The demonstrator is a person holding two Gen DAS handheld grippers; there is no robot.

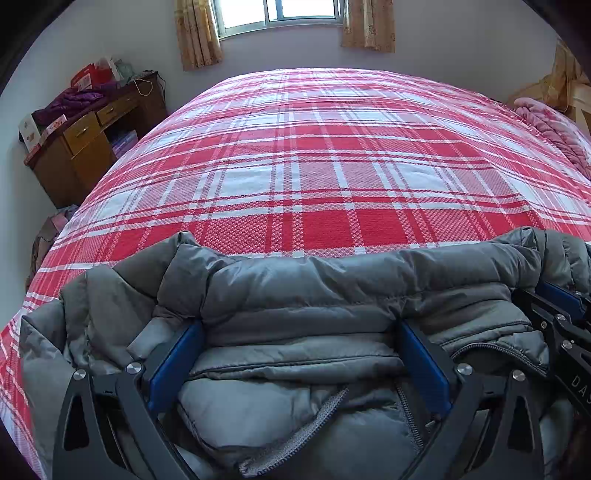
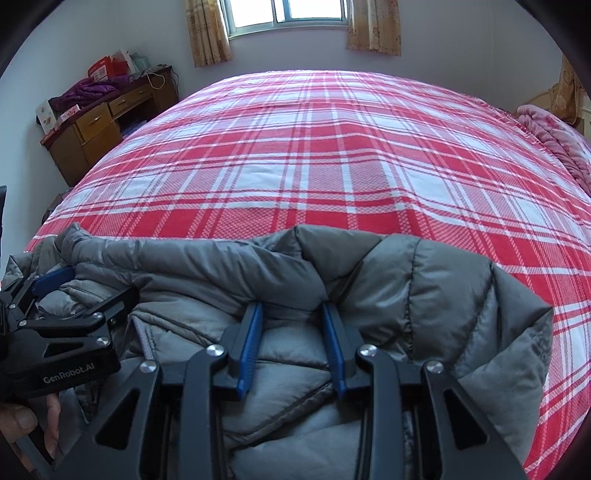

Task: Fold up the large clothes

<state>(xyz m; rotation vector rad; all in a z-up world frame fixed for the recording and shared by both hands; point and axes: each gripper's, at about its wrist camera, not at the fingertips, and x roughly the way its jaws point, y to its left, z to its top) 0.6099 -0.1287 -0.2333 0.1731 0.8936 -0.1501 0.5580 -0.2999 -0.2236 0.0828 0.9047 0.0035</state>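
A grey puffer jacket point(image 1: 295, 280) lies bunched at the near edge of a bed with a red and white plaid cover point(image 1: 295, 166). My left gripper point(image 1: 301, 325) has its jaws wide, and a thick padded fold fills the gap and rolls over the blue pads point(image 1: 173, 365). It also shows at the left of the right wrist view as the left gripper point(image 2: 74, 291). My right gripper point(image 2: 291, 306) stands narrower, its blue pads point(image 2: 249, 339) pinching a fold of the jacket point(image 2: 443, 295) near the zipper. Its black frame, the right gripper point(image 1: 554, 310), enters the left wrist view at the right edge.
A wooden desk point(image 1: 81, 147) with purple clothes and boxes stands at the back left. A pink blanket point(image 1: 554, 129) lies on the bed's far right side. A curtained window point(image 1: 280, 14) is on the far wall. A person's thumb point(image 2: 26, 421) holds the left gripper.
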